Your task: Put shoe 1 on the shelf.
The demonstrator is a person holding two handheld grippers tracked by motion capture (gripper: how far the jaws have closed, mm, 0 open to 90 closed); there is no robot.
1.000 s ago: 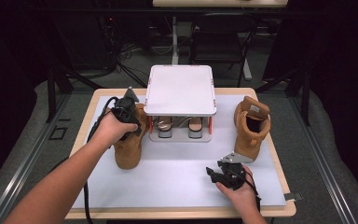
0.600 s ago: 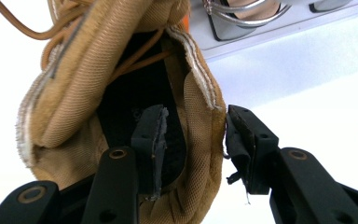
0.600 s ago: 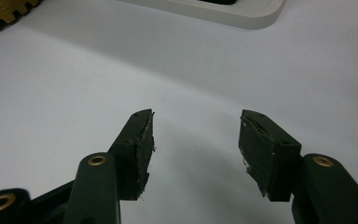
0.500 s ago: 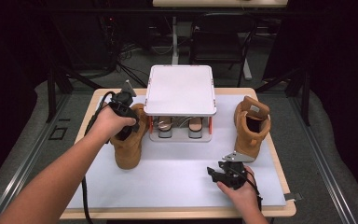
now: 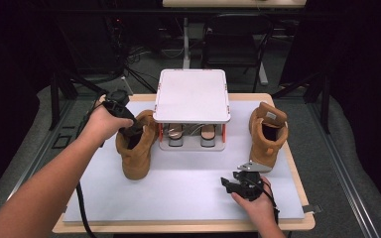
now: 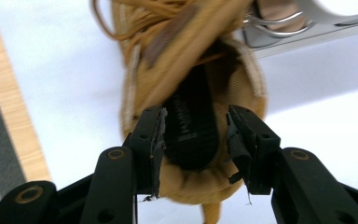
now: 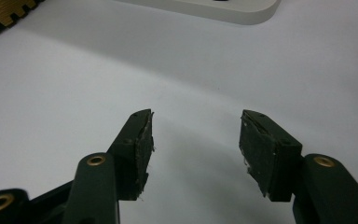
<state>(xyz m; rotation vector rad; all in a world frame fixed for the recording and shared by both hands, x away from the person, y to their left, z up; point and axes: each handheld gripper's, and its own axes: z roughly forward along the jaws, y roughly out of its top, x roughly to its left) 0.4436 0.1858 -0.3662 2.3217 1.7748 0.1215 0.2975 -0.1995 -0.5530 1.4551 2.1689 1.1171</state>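
Bench: wood edge, white sheet over most of top.

White rack, 2 tiers, at far middle of bench; flat top, pair of sandals on lower shelf beneath. Rack corner also at top right in left gripper view.

L boot: tan, laced, upright on sheet, just beside rack's left side, toe toward person. In left gripper view, boot seen from above/behind, dark lining of opening between the fingers, heel collar nearest camera.

R boot: same tan, upright near right edge of bench, well apart from L boot, rack between them. Toothed sole edge in top left corner of right gripper view.

Left gripper: in person's left hand, forearm in from bottom left, over L boot's opening at heel end. Fingers apart, straddling back of opening; they've just been opening, boot collar between them. Pads look just off the leather, not pressing.

Right gripper: in right hand, low on near right part of sheet, pointing left, near R boot but apart from it. Fingers wide apart, nothing between, bare white sheet under them.
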